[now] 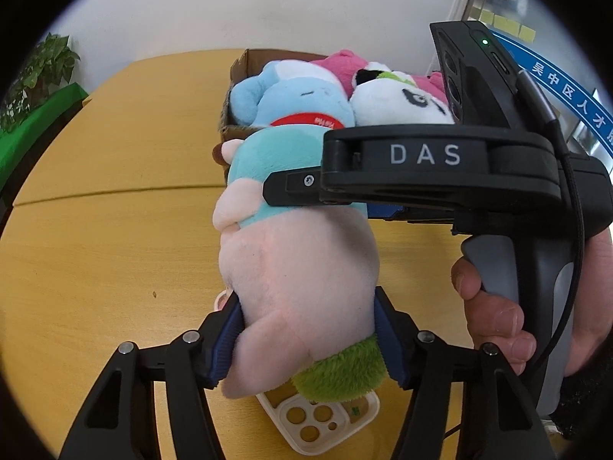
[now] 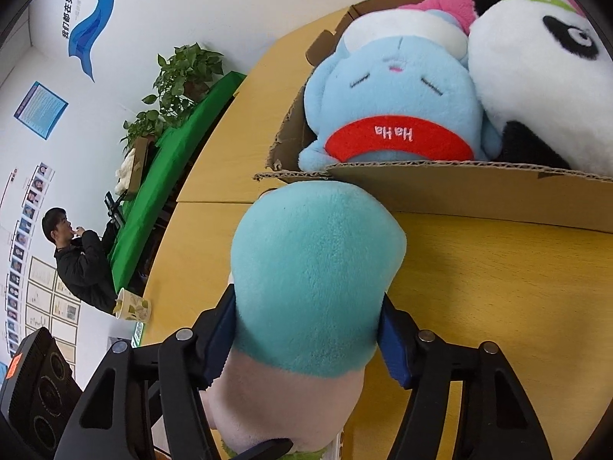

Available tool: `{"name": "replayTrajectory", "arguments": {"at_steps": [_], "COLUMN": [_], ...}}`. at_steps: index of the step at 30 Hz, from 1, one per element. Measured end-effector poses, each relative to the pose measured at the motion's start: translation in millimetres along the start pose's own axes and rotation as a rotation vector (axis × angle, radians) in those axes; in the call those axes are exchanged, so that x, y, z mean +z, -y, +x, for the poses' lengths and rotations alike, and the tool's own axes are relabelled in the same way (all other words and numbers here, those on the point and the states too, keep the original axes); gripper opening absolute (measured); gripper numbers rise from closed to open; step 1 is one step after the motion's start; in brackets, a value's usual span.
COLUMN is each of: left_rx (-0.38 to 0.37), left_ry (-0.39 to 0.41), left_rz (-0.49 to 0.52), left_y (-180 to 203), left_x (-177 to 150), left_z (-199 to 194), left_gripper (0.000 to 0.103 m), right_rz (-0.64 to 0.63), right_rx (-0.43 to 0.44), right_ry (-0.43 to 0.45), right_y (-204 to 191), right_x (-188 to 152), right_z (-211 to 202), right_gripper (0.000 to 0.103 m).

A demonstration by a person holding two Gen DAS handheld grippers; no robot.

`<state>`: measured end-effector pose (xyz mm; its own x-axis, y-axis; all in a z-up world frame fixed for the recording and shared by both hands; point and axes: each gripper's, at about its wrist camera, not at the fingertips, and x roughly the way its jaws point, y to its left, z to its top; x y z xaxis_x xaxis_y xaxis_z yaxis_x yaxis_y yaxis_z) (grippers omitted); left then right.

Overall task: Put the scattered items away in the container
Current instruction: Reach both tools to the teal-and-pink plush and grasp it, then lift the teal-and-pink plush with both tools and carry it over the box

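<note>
plush toy (image 1: 295, 268): fuzzy cloth | box (image 2: 479, 195): rough corrugated cardboard | table (image 1: 95, 253): smooth wood

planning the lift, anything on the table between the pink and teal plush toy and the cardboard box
Nothing: the plush toy's teal end reaches right up to the cardboard box's front wall, with no other item between them, seen in the right wrist view.

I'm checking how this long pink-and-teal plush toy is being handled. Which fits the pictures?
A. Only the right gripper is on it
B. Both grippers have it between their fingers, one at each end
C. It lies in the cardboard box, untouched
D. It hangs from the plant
B: the left gripper clamps the plush toy at its pink end, the right gripper at its teal end, in front of the cardboard box.
</note>
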<state>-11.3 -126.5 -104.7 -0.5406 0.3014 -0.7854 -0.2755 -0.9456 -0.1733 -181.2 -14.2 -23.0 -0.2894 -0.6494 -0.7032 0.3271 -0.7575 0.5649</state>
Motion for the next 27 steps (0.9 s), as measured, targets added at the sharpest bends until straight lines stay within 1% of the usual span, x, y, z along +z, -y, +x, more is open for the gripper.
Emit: {"name": "replayTrajectory", "arguments": {"at_steps": [5, 9, 13, 18, 20, 22, 25, 27], "left_rx": [-0.019, -0.033, -0.077, -0.152, -0.175, -0.19, -0.214, -0.231], "left_ry": [0.066, 0.152, 0.24, 0.309, 0.322, 0.322, 0.31, 0.298], "left_rz": [0.047, 0.117, 0.188, 0.26, 0.28, 0.287, 0.286, 0.28], "left_y": [27, 63, 107, 158, 178, 193, 213, 226], "left_x": [22, 50, 88, 134, 150, 163, 180, 186], "left_z": [-24, -46, -61, -66, -64, -59, -46, -35], "left_gripper": [0.062, 0.062, 0.062, 0.062, 0.062, 0.062, 0.062, 0.062], "right_rz": [-0.058, -0.105, -0.128, -0.131, -0.128, -0.121, -0.104, -0.098], "right_rx": [-0.021, -0.052, -0.103, -0.189, -0.217, -0.237, -0.259, -0.28], "right_ry": [0.103, 0.219, 0.329, 0.435, 0.457, 0.464, 0.457, 0.445], "right_y": [-9, -13, -6, 11, 24, 34, 50, 62], "right_x": [6, 22, 44, 70, 80, 90, 106, 116], "right_z": [-50, -111, -177, -250, -275, -290, -304, -309], "right_gripper": [0.07, 0.07, 0.07, 0.07, 0.07, 0.07, 0.07, 0.07]}}
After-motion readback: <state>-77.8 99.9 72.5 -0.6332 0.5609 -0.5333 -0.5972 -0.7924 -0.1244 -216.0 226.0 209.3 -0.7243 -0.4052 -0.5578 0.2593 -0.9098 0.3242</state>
